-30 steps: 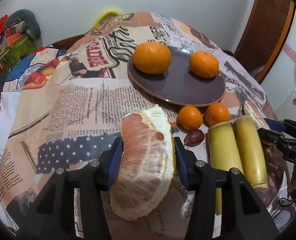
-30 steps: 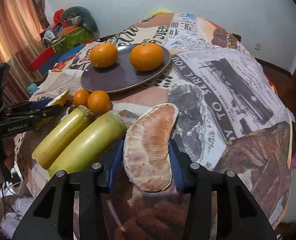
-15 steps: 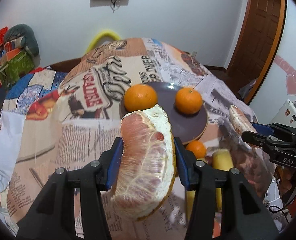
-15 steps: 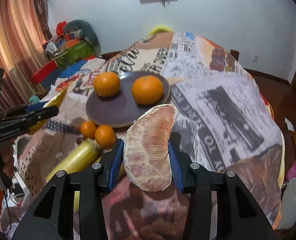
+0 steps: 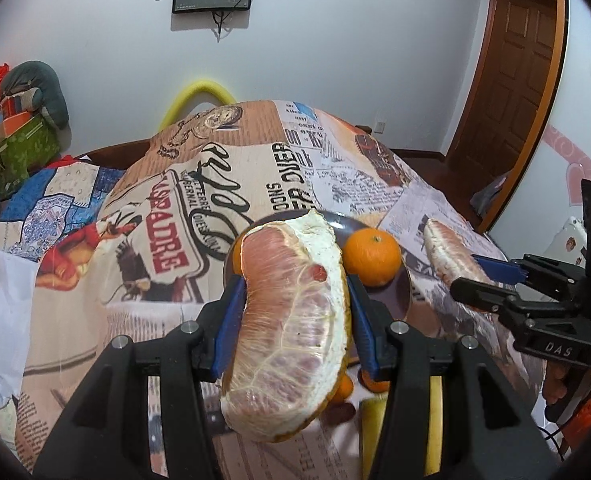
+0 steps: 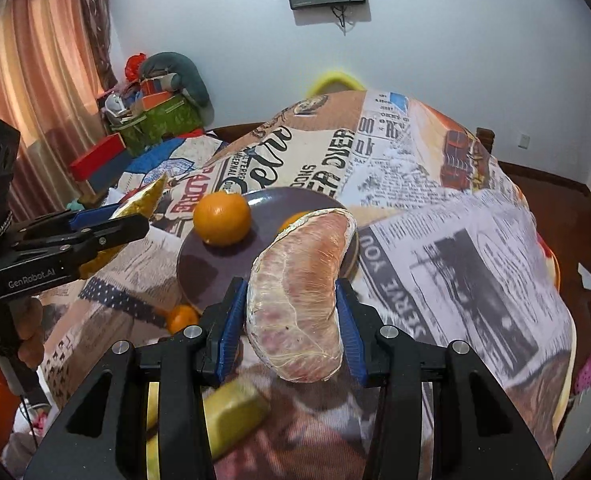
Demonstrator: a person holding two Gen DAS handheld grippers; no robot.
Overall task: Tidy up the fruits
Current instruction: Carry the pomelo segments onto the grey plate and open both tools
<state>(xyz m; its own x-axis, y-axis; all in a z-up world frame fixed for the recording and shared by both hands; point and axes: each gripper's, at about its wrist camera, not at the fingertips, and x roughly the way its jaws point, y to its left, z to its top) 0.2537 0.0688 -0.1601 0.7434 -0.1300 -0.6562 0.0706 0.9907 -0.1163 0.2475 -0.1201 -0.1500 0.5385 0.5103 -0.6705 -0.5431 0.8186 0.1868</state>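
Carrying two peeled pomelo segments above the table is judged to be the step in hand, with the dark plate [image 6: 231,268] as the likely target.

Left to right, as noted from the wrist views. The left gripper [image 5: 293,312] is closed partway onto the larger pomelo segment [image 5: 291,320]; both blue pads [image 5: 229,324] are pressed against its flanks, and white pith and a strip of rind are seen on its right side. The segment is held clear of the cloth-covered table [image 5: 95,320]. Past it, the plate is partly hidden; one orange [image 5: 372,257] is seen on it, a second is only glimpsed behind the segment. The right gripper [image 6: 291,316] is closed more narrowly onto the slimmer pomelo segment [image 6: 301,300], pads against both sides, also off the table. In its view the plate lies toward the middle of the table with an orange [image 6: 222,219] on its left half; small oranges [image 6: 181,318] and a yellow-green stalk [image 6: 223,412] lie near the table's near edge.

Handling notes, as judgement:
- Grip pressure is best kept unchanged; the flesh is soft and is easily crushed.
- Each segment is best lowered onto bare plate surface, between or in front of the oranges, so that none is rolled.
- Release is best delayed until the segment is resting on the plate.
- The two grippers are best kept apart on approach.
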